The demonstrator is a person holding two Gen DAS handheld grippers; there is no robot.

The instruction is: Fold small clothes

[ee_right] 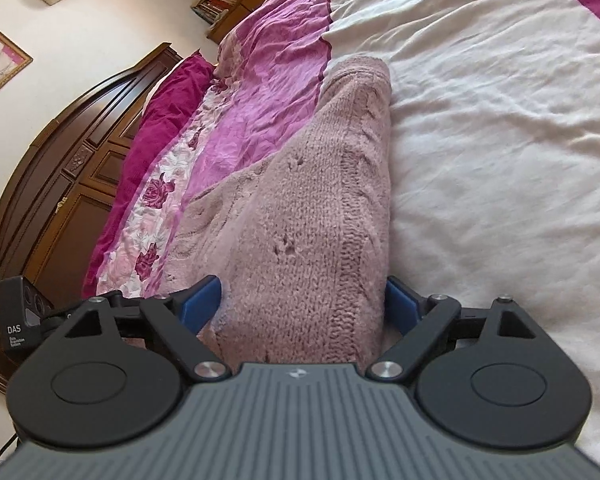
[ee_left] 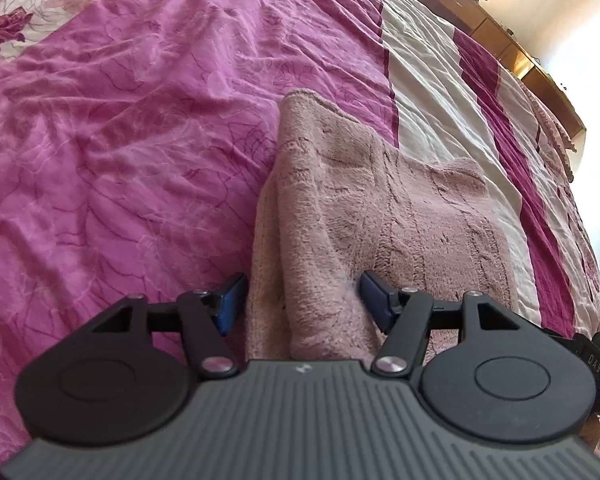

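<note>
From the left wrist view, the left tool (ee_left: 302,300) points down at a pink knitted sweater (ee_left: 380,208) that lies on the bed (ee_left: 120,140). The cover of the bed is magenta with wide cream stripes. The two blue pads (ee_left: 230,300) stand apart, one on each side of a raised fold of the sweater. The fold sits between them, but the left pad is beside the cloth, not pressing it, so the tool is released. A wooden ledge (ee_left: 516,60) runs along the far side of the bed.

From the right wrist view, the right tool (ee_right: 302,306) is over the same pink knitted sweater (ee_right: 300,208), which lies across the border between the magenta part and the cream part (ee_right: 500,140) of the cover. Its blue pads (ee_right: 202,300) stand wide, at both sides of the folded edge, and the tool is released too. A dark wooden headboard (ee_right: 60,168) and a magenta pillow (ee_right: 160,120) are at the left.
</note>
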